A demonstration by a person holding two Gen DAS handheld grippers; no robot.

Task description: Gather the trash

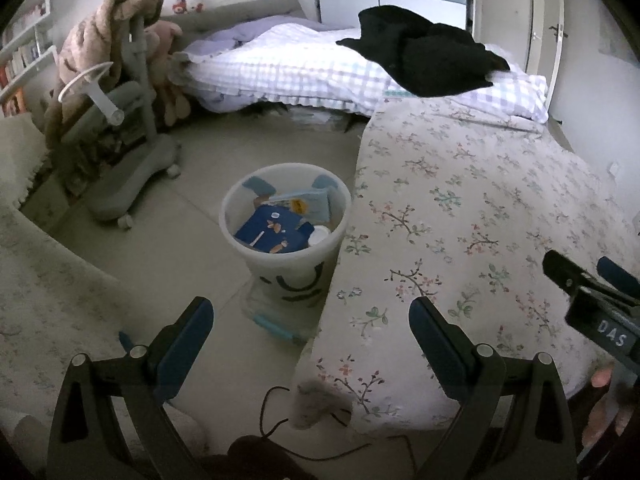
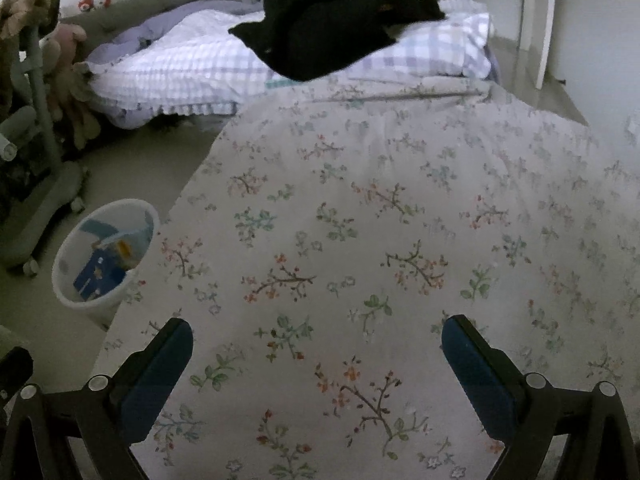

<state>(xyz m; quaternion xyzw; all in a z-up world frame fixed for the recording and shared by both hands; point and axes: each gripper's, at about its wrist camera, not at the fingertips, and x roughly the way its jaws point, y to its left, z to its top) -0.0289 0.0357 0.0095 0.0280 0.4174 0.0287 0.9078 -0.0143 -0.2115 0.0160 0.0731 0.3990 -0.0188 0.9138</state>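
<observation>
Holding both tools with their jaws spread wide and nothing between them, I see my left gripper (image 1: pixel 311 322) hanging over the floor at the edge of the flowered sheet (image 1: pixel 460 216), and my right gripper (image 2: pixel 317 344) poised above that same sheet (image 2: pixel 360 220), well over the fabric. In the left view the right tool shows at the far right edge, with fingertips (image 1: pixel 600 378) of the person's hand just under it.

Just beyond my left jaws stands the white bin (image 1: pixel 286 220) on the tiled floor, tight against the side of the flowered surface. Inside it lie the collected pieces: a dark blue packet (image 1: pixel 270 234), a pale blue booklet (image 1: pixel 308 202) and a small white round lid (image 1: pixel 320 235). From the right view the bin (image 2: pixel 106 254) sits low at the left, beside the sheet's edge.

Close beneath the left tool a thin dark cord (image 1: pixel 276 420) curls on the floor. Farther out, a grey wheeled chair (image 1: pixel 120 152) draped with a brown blanket (image 1: pixel 104 36) stands left of the bin. Behind, a checked duvet (image 1: pixel 288 68) covers the bed, with a black garment (image 1: pixel 424 56) heaped on it.
</observation>
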